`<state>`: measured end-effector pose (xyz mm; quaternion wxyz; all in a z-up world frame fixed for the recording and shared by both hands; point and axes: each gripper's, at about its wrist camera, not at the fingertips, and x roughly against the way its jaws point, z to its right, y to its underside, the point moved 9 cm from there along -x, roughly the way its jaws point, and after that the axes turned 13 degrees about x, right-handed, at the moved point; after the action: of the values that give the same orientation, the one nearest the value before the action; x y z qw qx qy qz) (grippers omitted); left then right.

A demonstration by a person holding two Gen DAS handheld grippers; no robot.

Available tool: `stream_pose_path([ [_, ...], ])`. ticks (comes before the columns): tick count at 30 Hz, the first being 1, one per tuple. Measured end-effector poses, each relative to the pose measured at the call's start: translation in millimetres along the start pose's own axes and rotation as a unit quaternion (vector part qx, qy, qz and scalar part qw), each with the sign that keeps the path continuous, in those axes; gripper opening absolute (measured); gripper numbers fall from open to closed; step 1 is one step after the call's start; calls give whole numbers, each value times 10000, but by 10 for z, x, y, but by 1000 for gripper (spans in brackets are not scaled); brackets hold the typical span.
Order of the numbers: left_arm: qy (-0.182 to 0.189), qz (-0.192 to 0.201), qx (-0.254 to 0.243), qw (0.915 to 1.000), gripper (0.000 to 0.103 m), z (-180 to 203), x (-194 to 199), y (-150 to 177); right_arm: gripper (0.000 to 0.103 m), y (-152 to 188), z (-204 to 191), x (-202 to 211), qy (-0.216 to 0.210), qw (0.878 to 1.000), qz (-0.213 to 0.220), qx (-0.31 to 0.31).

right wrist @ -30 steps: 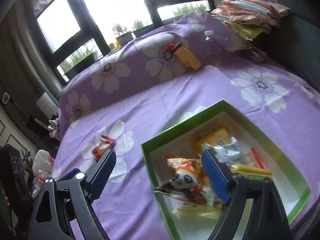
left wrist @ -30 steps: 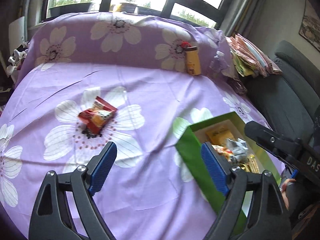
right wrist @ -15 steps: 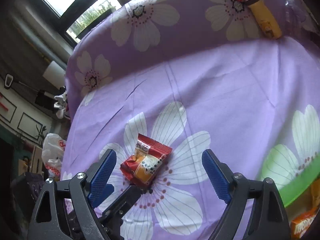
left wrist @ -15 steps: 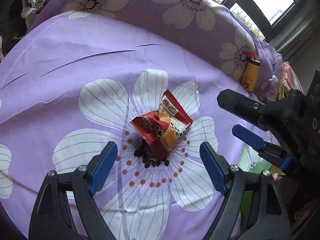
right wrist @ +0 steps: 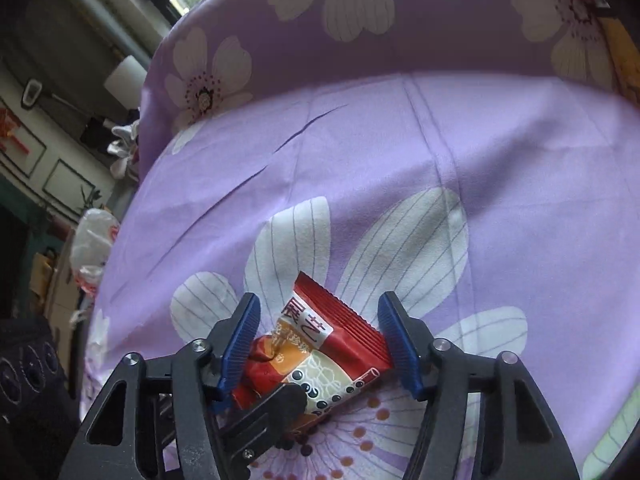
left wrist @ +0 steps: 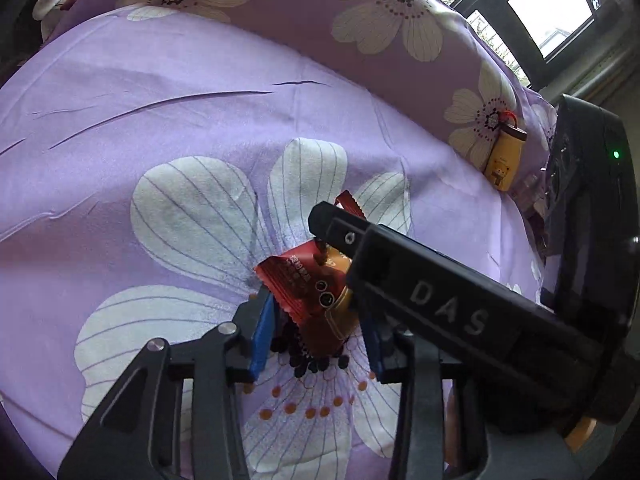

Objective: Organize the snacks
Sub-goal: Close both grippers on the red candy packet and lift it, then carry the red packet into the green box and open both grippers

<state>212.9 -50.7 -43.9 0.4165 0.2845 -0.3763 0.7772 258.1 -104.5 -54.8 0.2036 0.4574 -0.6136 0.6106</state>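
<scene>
A red and orange snack packet lies on a white flower of the purple cloth; it also shows in the right wrist view. My left gripper has its blue pads closed in on both sides of the packet. My right gripper is over the same packet, its pads touching the packet's two edges. The right gripper's black body crosses the left wrist view and hides the packet's right part. One left finger shows under the packet in the right wrist view.
A yellow canister lies against the raised purple back at the right. A green box edge shows at the lower right. A white plastic bag and dark furniture stand beyond the cloth's left edge.
Both grippers have moved from the green box to the packet and have narrowed around it. The box has dropped out of view in the left wrist camera.
</scene>
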Motion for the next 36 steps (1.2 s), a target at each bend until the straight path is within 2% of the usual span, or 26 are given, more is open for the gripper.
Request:
stream_pose_path([
  [1,-31,23,-98,9999,30,17,10,14,55,19,-28,15,116,9998,2,130],
  [4,-16,29,-243,9997,23,69,93,73,52,91,-25,70,-44,10000,-18,-19],
  [5,79,4,-327,9994,20,111,130,104,43,124,-21,104,-112,9999,-18,-59],
  [6,46,34,-370,9993,20,126,178,133,30,154,-70,146,-435,9989,-1,-168],
  [7,15,61,-418,9991,20,142,230,166,27,172,-109,217,-614,9977,51,-279],
  [10,142,13,-476,9988,19,162,355,347,27,289,-183,438,-359,9991,70,-222],
  [14,136,-162,-462,9987,19,115,511,692,27,625,-261,575,-453,9982,-111,-382],
  [19,148,80,-639,9978,19,228,832,1056,27,931,-405,910,-498,9972,116,-542],
  [23,303,332,-855,9953,18,426,1128,1249,27,1035,-471,1312,-335,9972,418,-513],
  [27,496,537,-1269,9892,18,807,1359,1429,27,1076,-411,1794,-197,9942,888,-576],
  [36,1108,533,-1975,9726,19,1591,1528,1947,27,1392,90,2706,175,9767,1757,-1218],
])
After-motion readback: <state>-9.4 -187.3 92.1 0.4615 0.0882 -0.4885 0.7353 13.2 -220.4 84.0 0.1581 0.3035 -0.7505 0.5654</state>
